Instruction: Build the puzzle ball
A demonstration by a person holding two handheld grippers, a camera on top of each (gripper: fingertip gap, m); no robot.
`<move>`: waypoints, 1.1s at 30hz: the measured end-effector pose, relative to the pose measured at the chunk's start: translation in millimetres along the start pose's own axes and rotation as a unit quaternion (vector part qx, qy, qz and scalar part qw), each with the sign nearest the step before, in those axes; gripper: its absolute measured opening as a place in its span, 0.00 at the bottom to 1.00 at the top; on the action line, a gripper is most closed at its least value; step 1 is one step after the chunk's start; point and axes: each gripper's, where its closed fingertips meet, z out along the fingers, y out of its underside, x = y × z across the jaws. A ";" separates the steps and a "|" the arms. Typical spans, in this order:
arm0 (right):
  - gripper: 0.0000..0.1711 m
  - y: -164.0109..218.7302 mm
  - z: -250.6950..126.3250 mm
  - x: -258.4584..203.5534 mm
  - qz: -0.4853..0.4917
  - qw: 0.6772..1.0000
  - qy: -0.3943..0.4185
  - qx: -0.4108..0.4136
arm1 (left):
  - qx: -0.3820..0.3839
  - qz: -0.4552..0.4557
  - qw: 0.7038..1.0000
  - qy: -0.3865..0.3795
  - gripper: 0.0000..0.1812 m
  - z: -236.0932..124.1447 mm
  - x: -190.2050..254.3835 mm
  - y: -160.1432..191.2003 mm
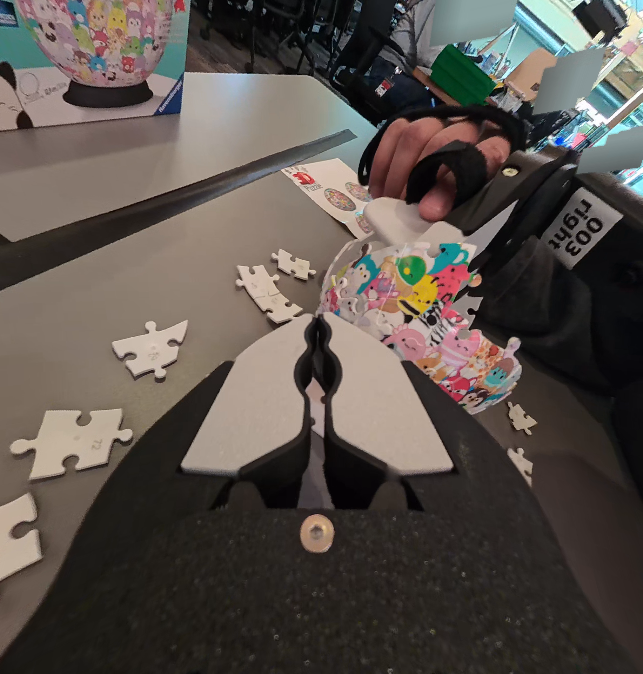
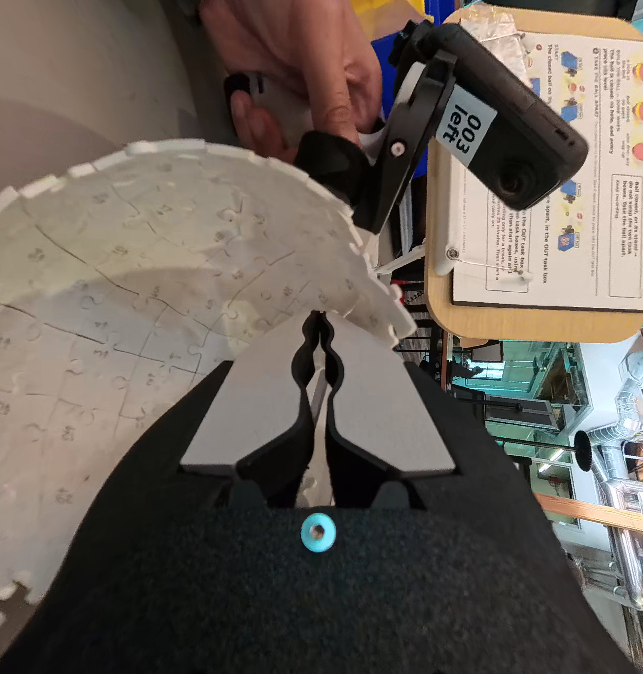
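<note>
In the left wrist view, loose white puzzle pieces [image 1: 70,443] lie face down at 9 o'clock on the grey table [image 1: 203,233], with bare surface between them. The left gripper [image 1: 317,322] is clenched on a thin piece's edge. At 2 o'clock the half-built puzzle ball [image 1: 414,306] shows its coloured outside, its jagged rim free. Only the right wrist view shows the shell's white inside [image 2: 137,277], the right gripper [image 2: 318,317] pinching its notched edge at 12 o'clock.
</note>
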 end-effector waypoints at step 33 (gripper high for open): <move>0.00 2.4 0.1 -0.8 0.008 1.000 -0.009 -0.012 | 0.005 0.019 1.000 -0.001 0.00 -3.2 8.2 1.4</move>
